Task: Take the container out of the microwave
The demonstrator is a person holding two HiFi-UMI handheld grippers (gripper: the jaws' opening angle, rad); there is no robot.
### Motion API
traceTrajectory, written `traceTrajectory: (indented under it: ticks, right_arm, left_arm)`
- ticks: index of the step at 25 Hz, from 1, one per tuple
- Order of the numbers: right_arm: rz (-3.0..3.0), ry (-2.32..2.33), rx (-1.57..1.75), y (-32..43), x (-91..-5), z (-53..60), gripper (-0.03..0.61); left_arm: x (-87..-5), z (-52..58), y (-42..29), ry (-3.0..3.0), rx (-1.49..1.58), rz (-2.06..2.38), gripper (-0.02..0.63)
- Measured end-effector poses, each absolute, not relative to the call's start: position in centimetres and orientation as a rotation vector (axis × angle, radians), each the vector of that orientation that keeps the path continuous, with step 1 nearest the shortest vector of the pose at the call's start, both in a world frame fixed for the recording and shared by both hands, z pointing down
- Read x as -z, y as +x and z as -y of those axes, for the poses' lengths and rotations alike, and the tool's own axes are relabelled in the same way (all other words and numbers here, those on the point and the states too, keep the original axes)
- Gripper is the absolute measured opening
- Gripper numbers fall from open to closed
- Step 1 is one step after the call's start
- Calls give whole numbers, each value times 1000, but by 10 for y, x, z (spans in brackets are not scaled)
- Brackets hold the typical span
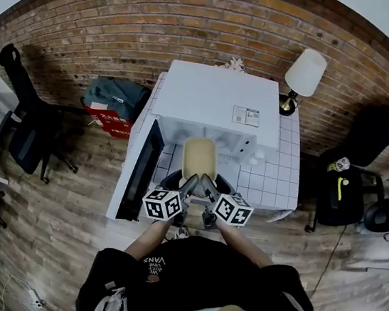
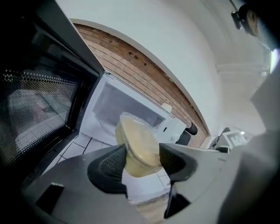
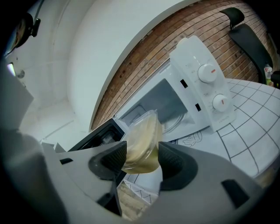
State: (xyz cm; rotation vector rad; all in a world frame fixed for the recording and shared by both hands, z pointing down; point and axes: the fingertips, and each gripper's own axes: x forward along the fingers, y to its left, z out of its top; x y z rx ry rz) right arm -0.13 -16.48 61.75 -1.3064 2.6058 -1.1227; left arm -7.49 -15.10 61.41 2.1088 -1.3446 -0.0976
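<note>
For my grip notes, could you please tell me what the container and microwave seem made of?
Container: likely thin clear plastic, glossy; yellowish fill shows through its wall. Microwave: smooth white shell, painted metal or plastic; the look leaves that open.

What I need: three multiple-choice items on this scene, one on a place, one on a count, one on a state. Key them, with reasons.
1. Where is the container relative to the microwave?
A) inside it
B) held in front of it
C) on top of it

2. How many knobs does the microwave carry?
A) four
B) one
C) two

3. The microwave door is:
A) open
B) shut
C) missing

Key:
1 B, the left gripper and right gripper clamp it outside.
2 C, the right gripper view shows two.
3 A, it stands swung out at the left in the head view.
</note>
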Motion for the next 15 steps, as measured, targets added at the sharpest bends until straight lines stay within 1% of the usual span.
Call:
traceTrajectory:
  ticks: [15]
  right_arm:
    - [-2720, -1147, 1145, 34, -618, 134, 219]
  left_arm:
    - [-613, 109, -36, 2024, 133, 1463, 244]
